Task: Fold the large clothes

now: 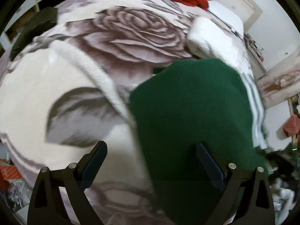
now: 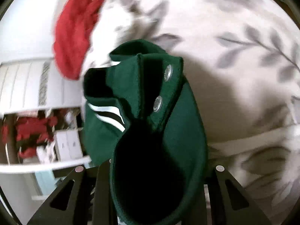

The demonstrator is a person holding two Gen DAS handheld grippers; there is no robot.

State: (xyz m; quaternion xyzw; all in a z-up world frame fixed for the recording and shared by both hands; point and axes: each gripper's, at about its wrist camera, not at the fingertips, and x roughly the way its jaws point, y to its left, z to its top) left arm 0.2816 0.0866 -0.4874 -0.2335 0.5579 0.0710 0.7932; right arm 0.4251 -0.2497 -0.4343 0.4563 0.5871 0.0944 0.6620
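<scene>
The right gripper (image 2: 150, 172) clamps a dark green fleece garment with white stripes and snap buttons (image 2: 168, 131) above a grey-leaf-patterned white blanket (image 2: 243, 56).

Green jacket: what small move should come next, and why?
Probably close the left gripper on the near edge of the green jacket. It is open, with that edge lying partly between its fingers, while the right gripper appears shut on a bunched part with snaps. A second hold would let the jacket be spread on the blanket.
</scene>
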